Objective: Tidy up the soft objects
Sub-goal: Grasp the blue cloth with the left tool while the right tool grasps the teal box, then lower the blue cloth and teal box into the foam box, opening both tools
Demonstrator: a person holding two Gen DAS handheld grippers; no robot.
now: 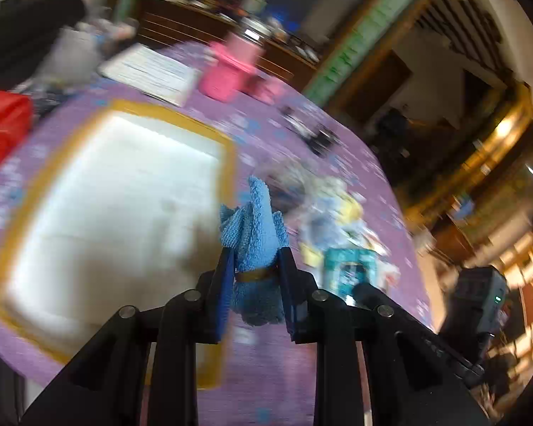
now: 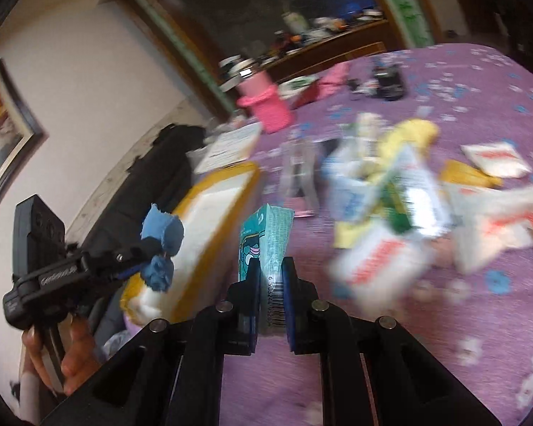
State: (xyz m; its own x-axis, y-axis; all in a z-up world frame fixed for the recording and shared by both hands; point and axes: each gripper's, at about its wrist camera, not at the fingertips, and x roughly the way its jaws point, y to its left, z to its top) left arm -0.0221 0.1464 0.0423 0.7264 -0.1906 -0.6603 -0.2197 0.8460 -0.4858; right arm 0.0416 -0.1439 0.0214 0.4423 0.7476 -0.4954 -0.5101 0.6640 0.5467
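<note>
My left gripper [image 1: 256, 259] is shut on a rolled blue cloth [image 1: 256, 227] bound with a brown band, held above the purple tablecloth [image 1: 277, 372] just right of the white tray with a yellow rim [image 1: 227, 163]. From the right wrist view the left gripper [image 2: 152, 252] shows at the left with the blue cloth [image 2: 161, 230] in it, a hand [image 2: 74, 358] under it. My right gripper [image 2: 270, 266] is shut on a teal packet [image 2: 266, 234] with a barcode. A heap of soft packets [image 2: 391, 191] lies to its right.
A pink bottle cover [image 2: 266, 106] and a paper sheet [image 2: 231, 145] stand at the table's far side, with a clear stand [image 2: 298, 177] near the tray [image 2: 216, 198]. White packets [image 2: 494, 156] lie at the right. A red bag [image 1: 3, 127] and a dark bag [image 1: 25, 32] are at the left.
</note>
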